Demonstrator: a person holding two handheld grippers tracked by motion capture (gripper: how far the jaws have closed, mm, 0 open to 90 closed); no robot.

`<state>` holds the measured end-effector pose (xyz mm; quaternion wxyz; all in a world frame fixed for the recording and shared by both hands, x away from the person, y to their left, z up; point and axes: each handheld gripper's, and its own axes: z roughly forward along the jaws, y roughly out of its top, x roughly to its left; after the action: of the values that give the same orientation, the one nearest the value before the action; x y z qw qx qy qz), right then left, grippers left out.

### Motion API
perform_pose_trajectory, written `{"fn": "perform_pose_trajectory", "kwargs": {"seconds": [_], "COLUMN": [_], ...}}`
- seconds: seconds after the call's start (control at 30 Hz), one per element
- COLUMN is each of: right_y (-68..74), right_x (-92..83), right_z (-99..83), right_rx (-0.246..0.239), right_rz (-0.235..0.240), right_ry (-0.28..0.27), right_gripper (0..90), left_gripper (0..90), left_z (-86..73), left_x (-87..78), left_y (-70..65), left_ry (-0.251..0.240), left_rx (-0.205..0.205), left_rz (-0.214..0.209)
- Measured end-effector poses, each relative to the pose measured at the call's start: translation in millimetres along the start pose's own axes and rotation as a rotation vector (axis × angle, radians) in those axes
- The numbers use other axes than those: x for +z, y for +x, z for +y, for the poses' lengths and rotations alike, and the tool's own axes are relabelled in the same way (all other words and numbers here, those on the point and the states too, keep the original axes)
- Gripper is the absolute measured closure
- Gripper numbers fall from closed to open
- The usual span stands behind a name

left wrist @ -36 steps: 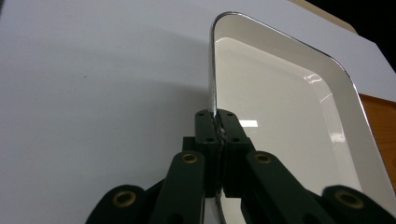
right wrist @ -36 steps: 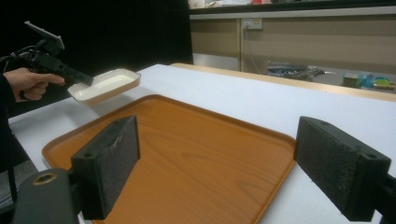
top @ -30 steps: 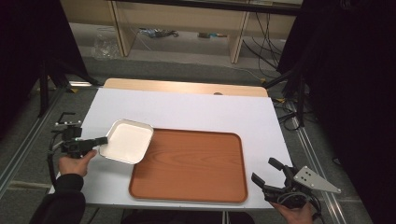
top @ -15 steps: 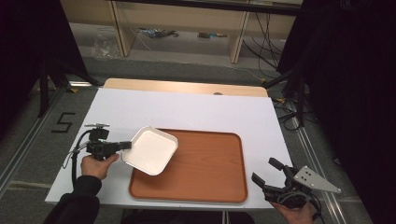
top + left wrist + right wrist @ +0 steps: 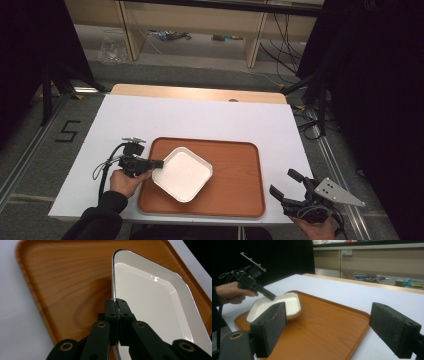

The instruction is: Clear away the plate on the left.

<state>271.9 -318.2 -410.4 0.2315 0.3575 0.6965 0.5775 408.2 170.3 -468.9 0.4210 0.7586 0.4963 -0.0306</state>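
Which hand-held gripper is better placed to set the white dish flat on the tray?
Left. The left hand-held gripper already clamps the white dish rim over the tray; the right hand-held gripper sits open, off its corner.

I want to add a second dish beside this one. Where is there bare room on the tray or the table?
The tray's right half, between the white dish and its right rim, lies bare. So does the white table behind the tray, up to the far wooden edge. It is crowded at the tray's left, where the left gripper clamps the dish's rim. The open right gripper sits off the front right corner.
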Motion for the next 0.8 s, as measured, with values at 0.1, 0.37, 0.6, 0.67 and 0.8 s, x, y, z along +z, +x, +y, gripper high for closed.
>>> {"fn": "perform_pose_trajectory", "kwargs": {"seconds": [0.1, 0.37, 0.6, 0.67, 0.8], "right_y": [1.0, 2.3, 0.6, 0.5, 0.1], "right_x": [1.3, -0.8, 0.8, 0.4, -0.5], "right_z": [-1.0, 0.0, -0.6, -0.2, 0.4], "right_rx": [0.014, 0.035, 0.019, 0.018, 0.011], "right_rz": [0.007, -0.004, 0.004, 0.001, -0.004], "right_ry": [-0.001, 0.027, 0.008, 0.006, 0.019], "right_gripper": [15.4, 15.4, 15.4, 15.4, 15.4], "left_gripper": [88.3, 88.0, 87.3, 87.2, 86.5], "left_z": [0.1, -1.1, -5.6, -7.6, -8.9], "left_x": [5.3, 15.2, 26.7, 29.7, 31.8], "left_y": [-3.3, -8.7, -14.2, -16.8, -20.8], "left_ry": [0.013, 0.01, 0.072, 0.09, 0.089], "left_rx": [0.007, 0.009, 0.038, 0.037, 0.032], "left_rz": [0.0, 0.009, 0.033, 0.032, 0.034]}}
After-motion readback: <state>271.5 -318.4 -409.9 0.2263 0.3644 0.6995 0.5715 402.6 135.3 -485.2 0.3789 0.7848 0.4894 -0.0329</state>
